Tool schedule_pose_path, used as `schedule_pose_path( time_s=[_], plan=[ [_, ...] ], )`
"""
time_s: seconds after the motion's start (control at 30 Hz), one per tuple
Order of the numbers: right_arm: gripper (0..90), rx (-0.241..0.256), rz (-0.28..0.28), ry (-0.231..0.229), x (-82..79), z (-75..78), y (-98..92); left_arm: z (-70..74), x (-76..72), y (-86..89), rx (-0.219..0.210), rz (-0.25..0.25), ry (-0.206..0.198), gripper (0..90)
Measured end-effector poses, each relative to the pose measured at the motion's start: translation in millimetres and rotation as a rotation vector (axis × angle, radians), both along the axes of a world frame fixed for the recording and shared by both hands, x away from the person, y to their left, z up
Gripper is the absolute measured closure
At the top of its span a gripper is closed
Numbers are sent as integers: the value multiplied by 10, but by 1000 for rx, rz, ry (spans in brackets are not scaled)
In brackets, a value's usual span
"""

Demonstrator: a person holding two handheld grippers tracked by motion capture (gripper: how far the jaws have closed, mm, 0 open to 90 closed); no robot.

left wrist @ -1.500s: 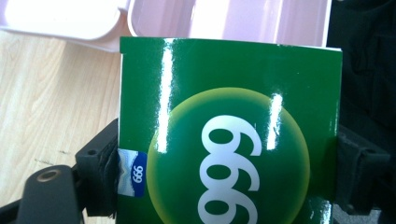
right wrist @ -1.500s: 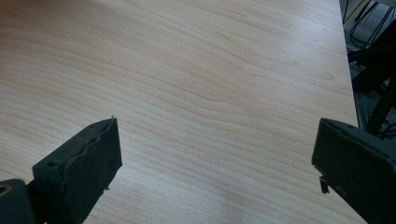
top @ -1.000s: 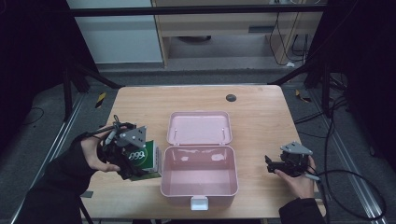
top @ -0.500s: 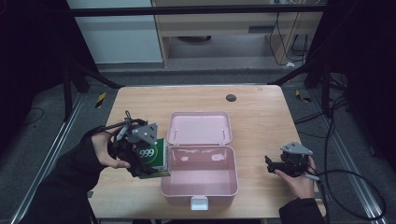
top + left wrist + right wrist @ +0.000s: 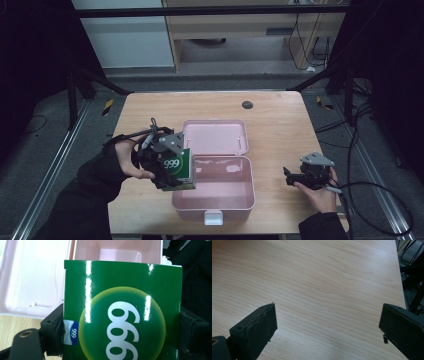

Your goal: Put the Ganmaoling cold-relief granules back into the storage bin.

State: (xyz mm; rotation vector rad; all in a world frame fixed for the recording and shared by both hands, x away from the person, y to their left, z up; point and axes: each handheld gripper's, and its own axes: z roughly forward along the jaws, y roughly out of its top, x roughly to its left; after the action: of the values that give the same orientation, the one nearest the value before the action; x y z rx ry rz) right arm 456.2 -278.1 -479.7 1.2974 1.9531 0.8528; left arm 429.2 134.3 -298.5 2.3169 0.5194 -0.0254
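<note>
Currently a green carton marked "999" [image 5: 177,167] is clamped by its two side faces between the jaws of the left gripper [image 5: 167,162], and is held above the table [image 5: 280,112], just at the left rim of the open pink plastic case [image 5: 212,212]. In the left gripper view the carton [image 5: 122,312] is seen upright and square in the jaws, with the case's tray [image 5: 117,251] beyond it and the lid [image 5: 32,280] laid flat to one side. The case is set near the front edge of the table, its lid folded back toward the far edge. The likeliest fault is judged to be a catch of the carton's lower edge on the left wall of the tray, caused by too low a carry; the light case could then be pushed toward the right or the carton twisted in the jaws. A glossy face is gripped, so a slip under a loosened squeeze is also possible. Open room is offered by the empty tray, and bare wood is left along the right edge and far corners, apart from a small dark round plug [image 5: 247,104] near the far edge. The right gripper [image 5: 295,177] is rested near the front right corner, jaws spread wide over bare wood [image 5: 324,290], grasping nothing, well apart from the case.
</note>
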Motion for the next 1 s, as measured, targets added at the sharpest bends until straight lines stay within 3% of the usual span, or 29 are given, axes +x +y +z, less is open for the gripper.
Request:
schedule_pose_path(
  time_s=[0.03, 0.23, 0.63, 0.87, 1.0],
  plan=[
    [20, 0, 0, 0, 0, 0, 0, 2, 14, -6, 17, -23, -10, 147],
    [20, 1, 1, -1, 0, 0, 1, 0, 31, -78, 26, -45, -18, 147],
    [20, 0, 2, 2, 0, -2, 3, -99, 58, -173, 16, -46, -15, 147],
    [20, -2, 5, 2, 1, -5, 4, -171, 108, -225, 32, -67, -28, 147],
    [20, -2, 5, 2, 1, -6, 4, -208, 105, -260, 15, -58, -20, 147]
  ],
)
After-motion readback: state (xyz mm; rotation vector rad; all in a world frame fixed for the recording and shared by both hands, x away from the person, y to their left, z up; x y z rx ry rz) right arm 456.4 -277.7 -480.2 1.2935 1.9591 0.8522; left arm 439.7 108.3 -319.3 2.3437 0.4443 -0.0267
